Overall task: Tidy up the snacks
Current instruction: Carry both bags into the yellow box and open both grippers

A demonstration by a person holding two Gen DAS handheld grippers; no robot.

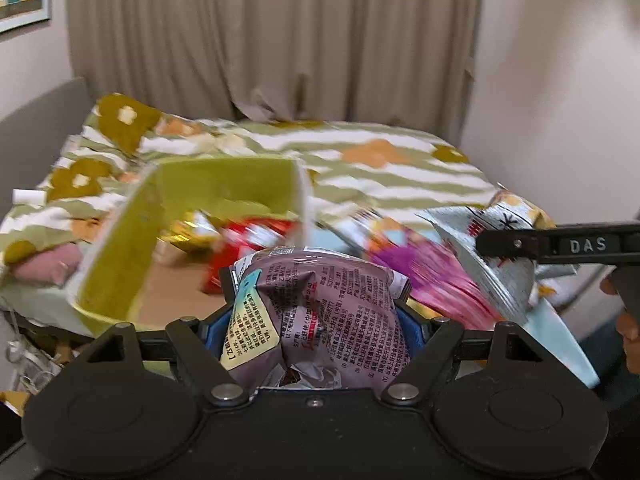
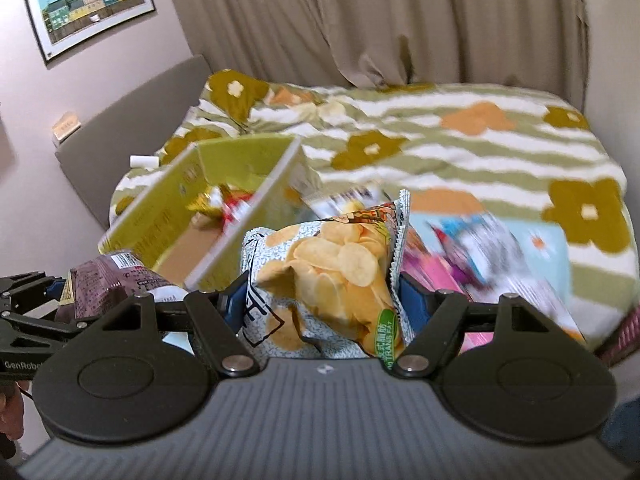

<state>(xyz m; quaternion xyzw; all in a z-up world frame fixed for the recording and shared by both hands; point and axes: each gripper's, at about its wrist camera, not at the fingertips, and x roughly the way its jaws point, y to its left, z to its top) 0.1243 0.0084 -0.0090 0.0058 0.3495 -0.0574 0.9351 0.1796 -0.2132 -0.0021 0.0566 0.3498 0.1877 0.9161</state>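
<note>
Snacks, overview: two bags held up over a bed point(image 2: 500, 152), more packets loose on the floral cover.
Left gripper point(image 1: 316, 292): pinching a purple snack bag point(image 1: 320, 312); blue pads press its two sides, bag crumpled, filling the gap.
Purple bag vs. claw: dead centre, bulging toward 12 o'clock beyond the fingertips.
Right gripper point(image 2: 320, 292): pinching a potato chip bag point(image 2: 332, 276); printed chips face the camera, serrated top edge at 1 o'clock.
Cross view: from the left wrist, the right gripper's black finger and its silver-backed bag at 3 o'clock; from the right wrist, the purple bag at 9 o'clock.
Green box point(image 1: 224, 184): open, at 11 o'clock of both claws; gold and red packets point(image 1: 248, 236) inside.
Loose packets point(image 1: 420, 276): pink and purple, blurred, at 1 to 2 o'clock on the bed.
</note>
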